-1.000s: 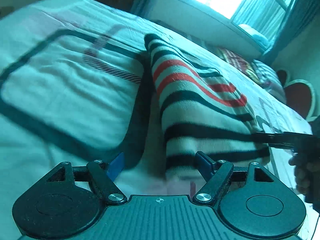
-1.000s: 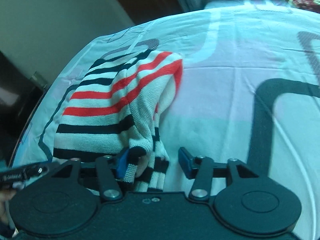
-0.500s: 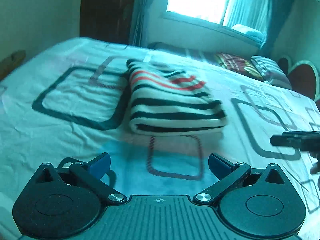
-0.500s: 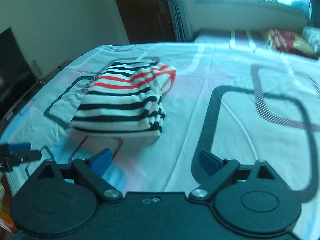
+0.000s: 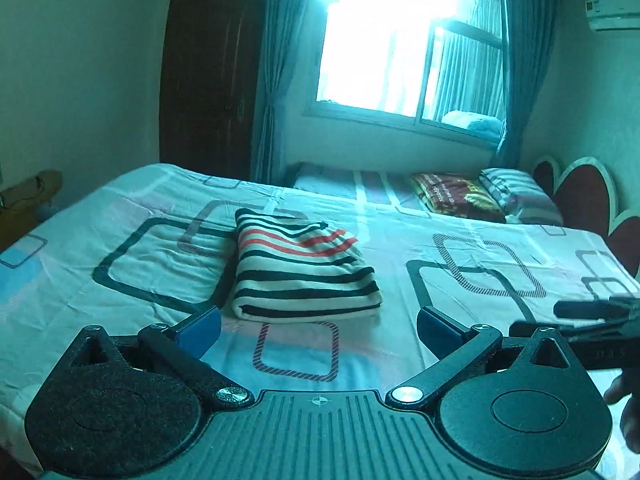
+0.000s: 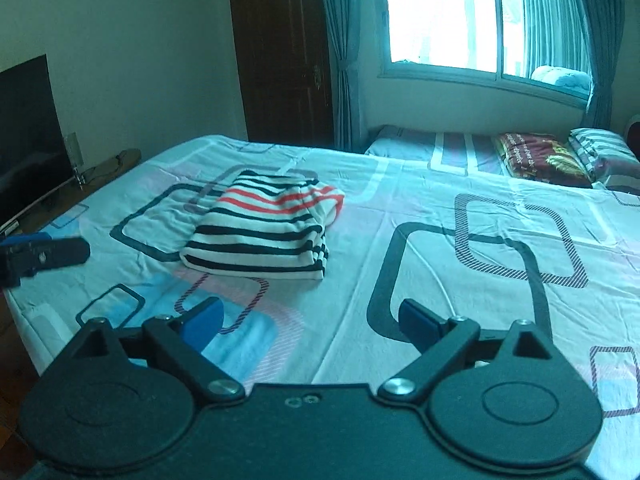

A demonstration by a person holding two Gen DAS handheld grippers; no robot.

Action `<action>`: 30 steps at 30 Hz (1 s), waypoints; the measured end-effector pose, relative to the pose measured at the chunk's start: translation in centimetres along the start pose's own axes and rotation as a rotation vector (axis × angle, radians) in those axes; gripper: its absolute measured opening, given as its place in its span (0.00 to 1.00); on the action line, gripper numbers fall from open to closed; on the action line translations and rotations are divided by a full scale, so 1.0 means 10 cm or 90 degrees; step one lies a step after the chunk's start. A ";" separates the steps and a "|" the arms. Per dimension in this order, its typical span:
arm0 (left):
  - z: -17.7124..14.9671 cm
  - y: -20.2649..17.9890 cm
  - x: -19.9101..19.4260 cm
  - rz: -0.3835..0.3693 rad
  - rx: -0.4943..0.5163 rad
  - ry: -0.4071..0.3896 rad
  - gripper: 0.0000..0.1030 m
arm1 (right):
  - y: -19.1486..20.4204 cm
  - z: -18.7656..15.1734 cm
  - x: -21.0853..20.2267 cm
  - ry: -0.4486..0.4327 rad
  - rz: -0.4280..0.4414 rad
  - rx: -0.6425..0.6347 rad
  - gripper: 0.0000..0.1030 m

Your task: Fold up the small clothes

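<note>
A small striped sweater (image 5: pixel 300 270), white with black and red bands, lies folded into a neat rectangle on the patterned bedsheet (image 5: pixel 140 264). My left gripper (image 5: pixel 318 326) hangs open above the bed's near edge, well short of the sweater, nothing between its blue pads. In the right wrist view the same folded sweater (image 6: pixel 264 228) lies ahead and to the left. My right gripper (image 6: pixel 310 322) is also open and empty, clear of the cloth. The left gripper (image 6: pixel 44 256) shows at that view's left edge; the right gripper (image 5: pixel 592 312) shows at the left wrist view's right edge.
Pillows (image 5: pixel 516 196) and a folded red blanket (image 5: pixel 452 196) lie at the head of the bed under the window (image 5: pixel 400 40). A dark television (image 6: pixel 24 140) stands on a low stand to the left. A dark wardrobe (image 6: pixel 280 52) fills the far corner.
Both grippers have let go of the sweater, opened wide, and pulled back and up from it. The sweater now lies folded by itself on the bed.
</note>
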State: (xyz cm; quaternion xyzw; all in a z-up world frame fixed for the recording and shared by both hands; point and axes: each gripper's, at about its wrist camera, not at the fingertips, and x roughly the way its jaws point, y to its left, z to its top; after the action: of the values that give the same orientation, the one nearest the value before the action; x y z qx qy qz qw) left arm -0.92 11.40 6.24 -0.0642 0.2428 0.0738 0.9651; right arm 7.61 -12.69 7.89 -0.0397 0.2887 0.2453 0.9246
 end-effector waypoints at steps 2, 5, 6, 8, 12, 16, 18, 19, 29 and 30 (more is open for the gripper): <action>-0.03 -0.02 -0.12 -0.006 0.009 -0.007 1.00 | 0.05 0.00 -0.07 -0.015 -0.007 0.010 0.91; -0.06 -0.05 -0.23 -0.017 0.009 -0.012 1.00 | 0.11 -0.02 -0.14 -0.024 -0.006 0.012 0.91; -0.08 -0.07 -0.26 -0.017 0.014 -0.013 1.00 | 0.13 -0.03 -0.16 -0.026 -0.009 0.011 0.91; -0.09 -0.09 -0.27 -0.017 0.016 -0.012 1.00 | 0.16 -0.04 -0.18 -0.026 -0.010 0.010 0.91; -0.10 -0.08 -0.28 -0.016 0.011 -0.018 1.00 | 0.19 -0.06 -0.20 -0.037 -0.025 0.011 0.91; -0.09 -0.06 -0.27 -0.017 0.011 -0.022 1.00 | 0.23 -0.05 -0.20 -0.040 -0.024 0.009 0.91; -0.09 -0.05 -0.26 -0.017 0.012 -0.024 1.00 | 0.26 -0.05 -0.20 -0.042 -0.023 0.006 0.91; -0.09 -0.05 -0.25 -0.017 0.012 -0.023 1.00 | 0.26 -0.05 -0.20 -0.042 -0.022 0.005 0.91; -0.09 -0.06 -0.24 -0.018 0.024 -0.023 1.00 | 0.29 -0.05 -0.20 -0.044 -0.028 -0.001 0.91; -0.09 -0.06 -0.24 -0.018 0.026 -0.022 1.00 | 0.30 -0.06 -0.21 -0.044 -0.029 -0.001 0.91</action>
State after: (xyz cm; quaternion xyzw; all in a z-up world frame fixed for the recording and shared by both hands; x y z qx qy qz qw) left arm -3.29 10.38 6.64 -0.0468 0.2265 0.0563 0.9712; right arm 4.44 -11.08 8.76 -0.0385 0.2553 0.2259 0.9393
